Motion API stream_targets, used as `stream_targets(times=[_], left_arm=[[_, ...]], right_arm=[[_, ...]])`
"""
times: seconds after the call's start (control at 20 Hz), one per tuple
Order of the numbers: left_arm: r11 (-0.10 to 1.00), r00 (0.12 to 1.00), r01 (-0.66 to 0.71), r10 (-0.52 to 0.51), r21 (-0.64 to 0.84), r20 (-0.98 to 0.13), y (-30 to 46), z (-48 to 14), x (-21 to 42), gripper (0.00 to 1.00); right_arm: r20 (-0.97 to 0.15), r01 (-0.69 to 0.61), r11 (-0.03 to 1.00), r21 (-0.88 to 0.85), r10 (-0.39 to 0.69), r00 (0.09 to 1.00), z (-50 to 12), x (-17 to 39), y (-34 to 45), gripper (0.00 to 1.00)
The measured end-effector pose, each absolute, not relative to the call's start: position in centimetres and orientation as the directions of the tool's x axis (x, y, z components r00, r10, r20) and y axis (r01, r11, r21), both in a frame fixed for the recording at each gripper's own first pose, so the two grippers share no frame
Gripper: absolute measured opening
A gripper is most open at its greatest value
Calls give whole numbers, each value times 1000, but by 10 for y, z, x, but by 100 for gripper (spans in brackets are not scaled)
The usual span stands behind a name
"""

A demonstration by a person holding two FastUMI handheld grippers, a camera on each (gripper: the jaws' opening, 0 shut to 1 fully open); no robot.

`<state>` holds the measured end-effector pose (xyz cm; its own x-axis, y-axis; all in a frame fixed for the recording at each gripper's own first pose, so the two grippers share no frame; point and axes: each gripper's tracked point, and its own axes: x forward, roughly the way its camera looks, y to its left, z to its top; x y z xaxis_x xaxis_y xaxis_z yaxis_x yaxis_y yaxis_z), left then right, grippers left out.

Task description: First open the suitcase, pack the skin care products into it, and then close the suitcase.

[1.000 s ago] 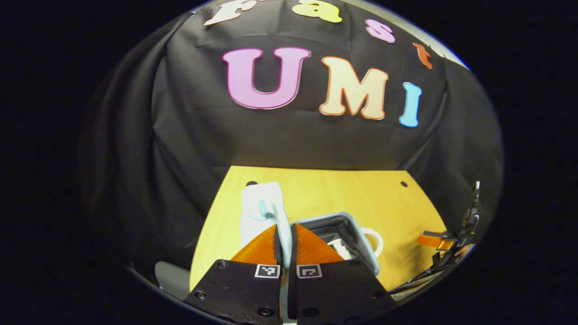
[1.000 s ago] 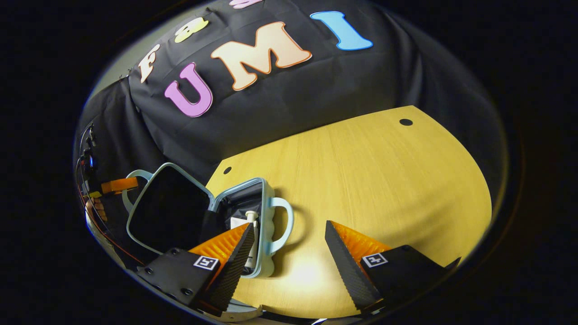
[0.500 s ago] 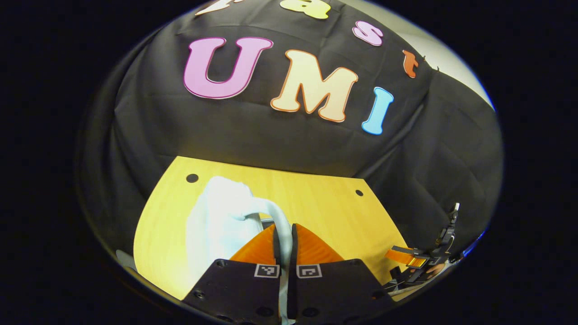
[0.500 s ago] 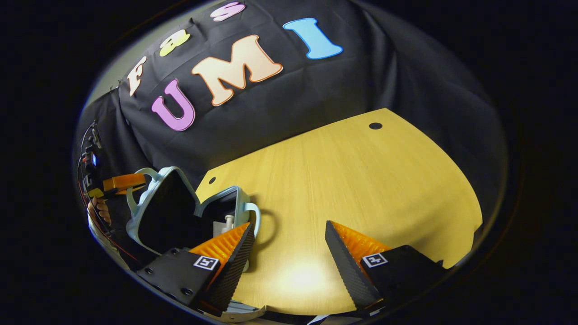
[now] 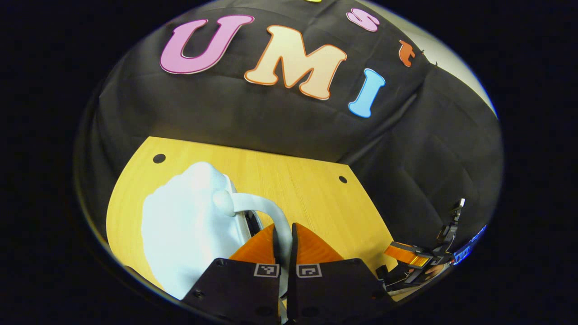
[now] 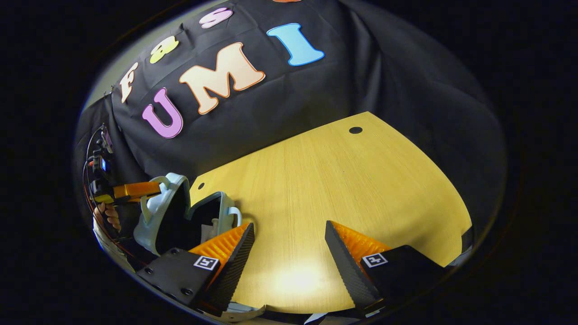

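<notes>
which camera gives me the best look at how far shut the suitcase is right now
The right gripper view: it shows the suitcase side-on, lid tilted over the base with a gap between them. The left gripper view shows the lid's pale outer shell and the handle pinched by the left gripper.

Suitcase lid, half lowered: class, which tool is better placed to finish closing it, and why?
Left. The left tool is shut on the lid handle of the suitcase; the right tool is open over bare table.
</notes>
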<state>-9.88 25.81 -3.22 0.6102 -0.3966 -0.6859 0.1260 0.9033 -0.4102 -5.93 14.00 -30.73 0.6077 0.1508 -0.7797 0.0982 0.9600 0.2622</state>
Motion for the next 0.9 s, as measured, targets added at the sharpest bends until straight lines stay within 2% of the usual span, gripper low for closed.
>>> stream_targets(times=[0.3,0.35,0.6,0.65,0.8,0.9], left_arm=[[905,537,121,-405,-407,-740,220,-86,-102,0],[908,519,121,-403,-402,-754,216,-97,-104,0],[928,447,110,-365,-355,-817,194,-151,-111,0],[931,434,96,-358,-352,-827,190,-161,-113,0],[939,427,76,-335,-336,-840,183,-176,-116,0],[946,436,74,-314,-314,-843,184,-183,-116,1]], right_arm=[[-788,123,962,245,124,603,-308,-61,119,96],[-790,125,962,243,121,602,-308,-61,117,99],[-799,143,963,227,100,593,-310,-65,101,96],[-800,147,963,225,96,592,-311,-65,98,99],[-802,156,964,217,85,592,-311,-64,93,96],[-802,158,963,217,84,591,-311,-62,91,99]])
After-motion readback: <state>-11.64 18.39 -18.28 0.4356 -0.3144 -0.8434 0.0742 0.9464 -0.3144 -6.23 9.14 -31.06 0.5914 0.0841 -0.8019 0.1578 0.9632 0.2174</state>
